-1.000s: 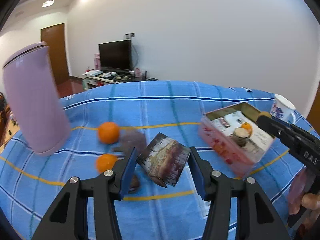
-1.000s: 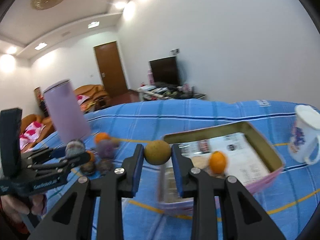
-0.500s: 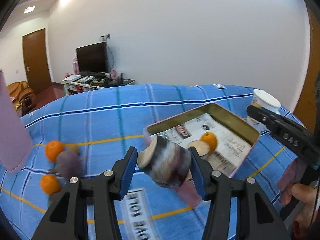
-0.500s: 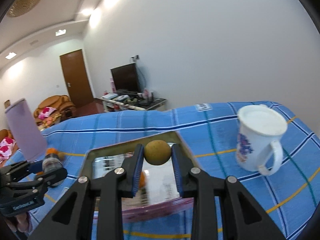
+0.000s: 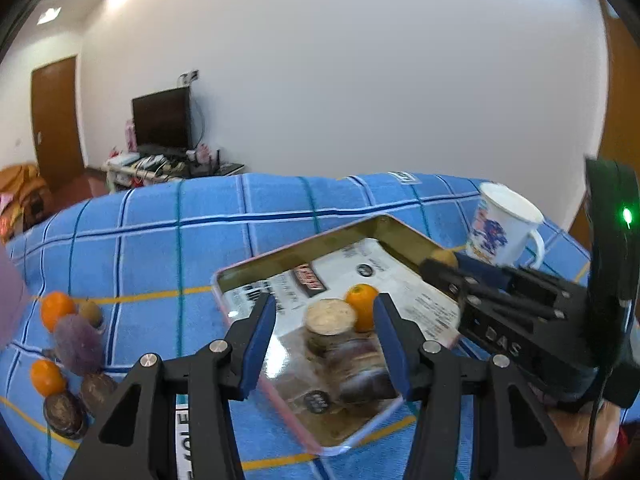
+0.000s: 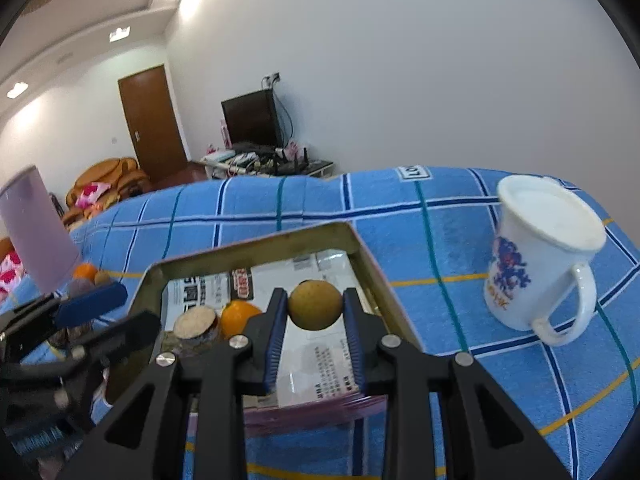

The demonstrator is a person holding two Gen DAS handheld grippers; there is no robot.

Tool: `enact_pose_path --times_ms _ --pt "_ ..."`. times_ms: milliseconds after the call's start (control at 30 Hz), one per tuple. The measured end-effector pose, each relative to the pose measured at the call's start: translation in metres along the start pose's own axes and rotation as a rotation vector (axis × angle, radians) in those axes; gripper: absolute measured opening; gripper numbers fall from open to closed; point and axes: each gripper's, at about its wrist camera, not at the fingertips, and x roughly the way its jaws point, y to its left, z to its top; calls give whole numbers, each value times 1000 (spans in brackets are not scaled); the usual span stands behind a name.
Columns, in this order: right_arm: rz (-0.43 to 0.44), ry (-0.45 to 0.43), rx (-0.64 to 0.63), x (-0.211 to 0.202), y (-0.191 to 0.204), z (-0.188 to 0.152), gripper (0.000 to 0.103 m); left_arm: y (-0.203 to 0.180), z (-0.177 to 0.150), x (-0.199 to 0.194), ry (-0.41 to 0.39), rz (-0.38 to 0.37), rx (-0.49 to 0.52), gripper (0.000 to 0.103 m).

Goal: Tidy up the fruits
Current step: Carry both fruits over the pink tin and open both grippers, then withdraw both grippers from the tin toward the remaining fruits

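Observation:
A shallow metal tin (image 5: 304,248) (image 6: 256,248) lined with printed paper lies on the blue checked cloth. In it are an orange (image 5: 361,300) (image 6: 238,318), a cut dark stub (image 5: 330,324) (image 6: 197,324) and a blurred dark purple piece (image 5: 362,368). My left gripper (image 5: 325,342) is open over the tin, the purple piece lying below its fingers. My right gripper (image 6: 315,330) is shut on a yellow-brown round fruit (image 6: 315,305) above the tin; it also shows in the left wrist view (image 5: 442,261).
A white mug (image 5: 505,226) (image 6: 540,256) stands right of the tin. Left of it lie oranges (image 5: 56,310), a fuzzy purple fruit (image 5: 78,344) and dark fruits (image 5: 64,414). A tall lilac container (image 6: 36,232) stands at far left.
My left gripper carried the dark purple piece from the fruit pile to the tin, opened and let it go there. My right gripper moved over the tin with the yellow-brown fruit.

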Motion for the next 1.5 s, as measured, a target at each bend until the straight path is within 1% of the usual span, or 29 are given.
enact_pose_path --times_ms 167,233,267,300,333,367,400,433,467,500,567,600,667,733,900,1067,1133,1233,1267,1300,1400,1500 --pt "19 22 -8 5 3 -2 32 32 8 -11 -57 84 -72 54" --pt "25 23 -4 4 3 -2 32 44 8 -14 -70 112 -110 59" --pt "28 19 2 4 2 -2 36 49 7 -14 -75 127 -133 65" --pt "29 11 8 2 1 -2 51 52 5 -14 -79 139 -148 69" --pt "29 -1 16 0 0 -2 61 53 2 -14 -83 150 -153 70" --pt "25 -26 25 -5 -1 -2 77 52 0 -14 -82 156 -146 70" --pt "22 -55 32 -10 -2 -2 82 49 -2 -13 -78 169 -125 70" --pt "21 -92 37 -16 -2 -2 83 46 -3 -12 -77 183 -107 70" --pt "19 -138 41 -26 -4 -1 86 42 -5 -12 -84 213 -84 70" --pt "3 -173 46 -32 -5 0 93 40 -6 -13 -92 233 -72 70" --pt "-39 -244 67 -44 -10 -1 101 34 -10 -15 -123 280 -41 70" --pt "-65 -291 85 -52 -12 -3 101 30 -13 -16 -135 300 -25 70" --pt "-104 -349 102 -62 -14 -5 101 25 -15 -15 -145 340 9 70" --pt "-145 -413 102 -72 -11 -8 102 21 -17 -17 -148 350 26 70" --pt "-195 -515 65 -89 9 -18 103 20 -18 -27 -191 376 25 70" --pt "-268 -541 -46 -93 36 -18 103 19 -21 -32 -189 392 28 71" --pt "-273 -562 -69 -96 40 -21 103 19 -24 -36 -188 399 29 71" --pt "-273 -599 -75 -102 42 -24 103 19 -26 -41 -195 419 28 73" --pt "-278 -608 -75 -104 43 -25 103 19 -27 -43 -204 425 26 77" --pt "-281 -613 -75 -105 43 -26 103 19 -28 -45 -211 430 26 78" --pt "-270 -621 -77 -108 44 -27 103 15 -30 -47 -217 433 43 78" --pt "-274 -616 -82 -108 45 -27 103 12 -32 -47 -194 427 65 78"
